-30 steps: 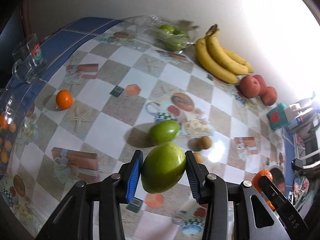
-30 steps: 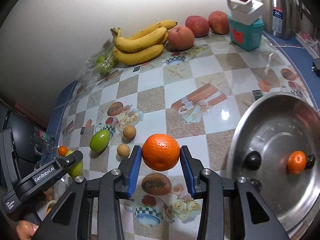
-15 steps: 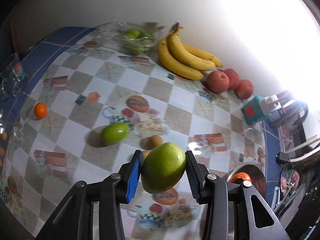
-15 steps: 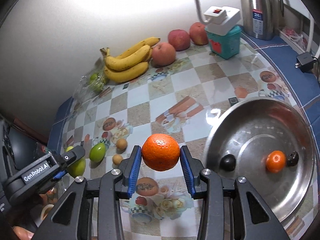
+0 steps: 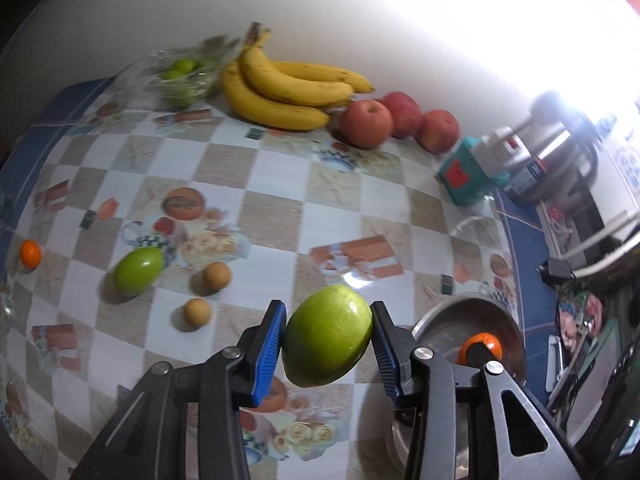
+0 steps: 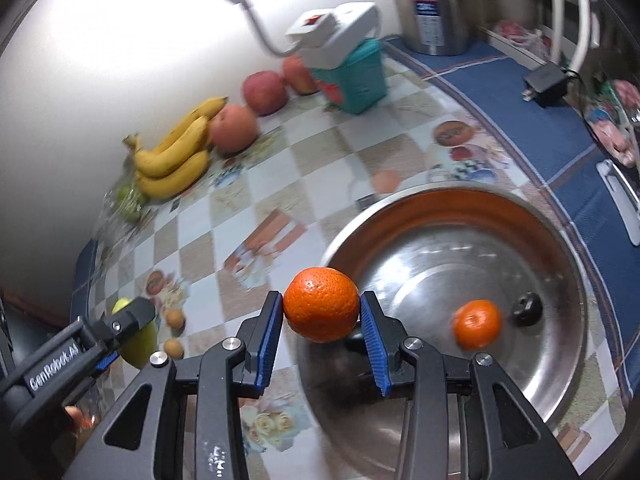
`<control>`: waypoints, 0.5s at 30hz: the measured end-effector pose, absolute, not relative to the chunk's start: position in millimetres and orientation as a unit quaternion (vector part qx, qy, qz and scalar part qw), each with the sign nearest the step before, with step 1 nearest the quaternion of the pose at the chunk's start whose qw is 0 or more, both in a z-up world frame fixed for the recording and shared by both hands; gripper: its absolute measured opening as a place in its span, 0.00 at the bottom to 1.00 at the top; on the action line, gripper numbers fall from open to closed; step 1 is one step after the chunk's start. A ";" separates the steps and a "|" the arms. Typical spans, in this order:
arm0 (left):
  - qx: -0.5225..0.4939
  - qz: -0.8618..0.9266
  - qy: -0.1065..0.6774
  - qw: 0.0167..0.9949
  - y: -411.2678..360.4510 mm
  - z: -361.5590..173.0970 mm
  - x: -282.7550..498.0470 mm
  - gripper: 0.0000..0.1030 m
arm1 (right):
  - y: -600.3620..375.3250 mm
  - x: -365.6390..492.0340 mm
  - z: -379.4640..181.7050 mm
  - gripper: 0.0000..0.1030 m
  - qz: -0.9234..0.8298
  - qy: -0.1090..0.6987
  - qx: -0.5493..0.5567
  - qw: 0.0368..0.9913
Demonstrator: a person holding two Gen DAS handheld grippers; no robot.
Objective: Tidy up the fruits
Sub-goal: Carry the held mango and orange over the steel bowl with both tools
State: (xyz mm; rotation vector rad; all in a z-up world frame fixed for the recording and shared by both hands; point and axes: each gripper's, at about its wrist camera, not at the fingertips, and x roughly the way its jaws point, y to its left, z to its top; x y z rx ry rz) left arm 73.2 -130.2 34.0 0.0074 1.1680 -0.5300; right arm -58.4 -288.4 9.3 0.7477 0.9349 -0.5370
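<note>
My left gripper [image 5: 328,338] is shut on a green mango [image 5: 327,336], held above the patterned tablecloth just left of the steel bowl [image 5: 440,316]. My right gripper [image 6: 322,312] is shut on an orange [image 6: 321,305] that hangs over the near left rim of the steel bowl [image 6: 568,248]. Inside the bowl lie a smaller orange [image 6: 477,324] and a small dark fruit [image 6: 528,309]. In the right wrist view the left gripper [image 6: 124,330] with its green mango [image 6: 138,344] shows at the lower left. On the cloth rest a second green mango [image 5: 139,266], two small brown fruits [image 5: 217,275] and a small orange [image 5: 31,253].
Along the wall lie a banana bunch [image 5: 288,92], three red apples [image 5: 366,123] and a plastic bag of green fruit [image 5: 182,80]. A teal box with a white lamp base [image 6: 352,60], a steel kettle [image 6: 432,4] and a black charger [image 6: 546,82] stand beyond the bowl.
Both grippers have swung right across the table with their fruit. The steel bowl has come in beside the left gripper, and the right gripper's orange now hangs over the bowl's rim.
</note>
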 end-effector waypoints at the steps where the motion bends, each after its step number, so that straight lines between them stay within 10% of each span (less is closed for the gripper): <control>1: 0.007 -0.253 0.544 0.800 -133.9 33.4 70.5 0.44 | -292.9 -61.9 9.2 0.40 -0.257 0.432 0.351 0.790; 15: 0.068 -0.349 0.532 0.768 -198.8 17.3 19.5 0.44 | -346.7 -110.6 4.5 0.40 -0.335 0.398 0.393 0.758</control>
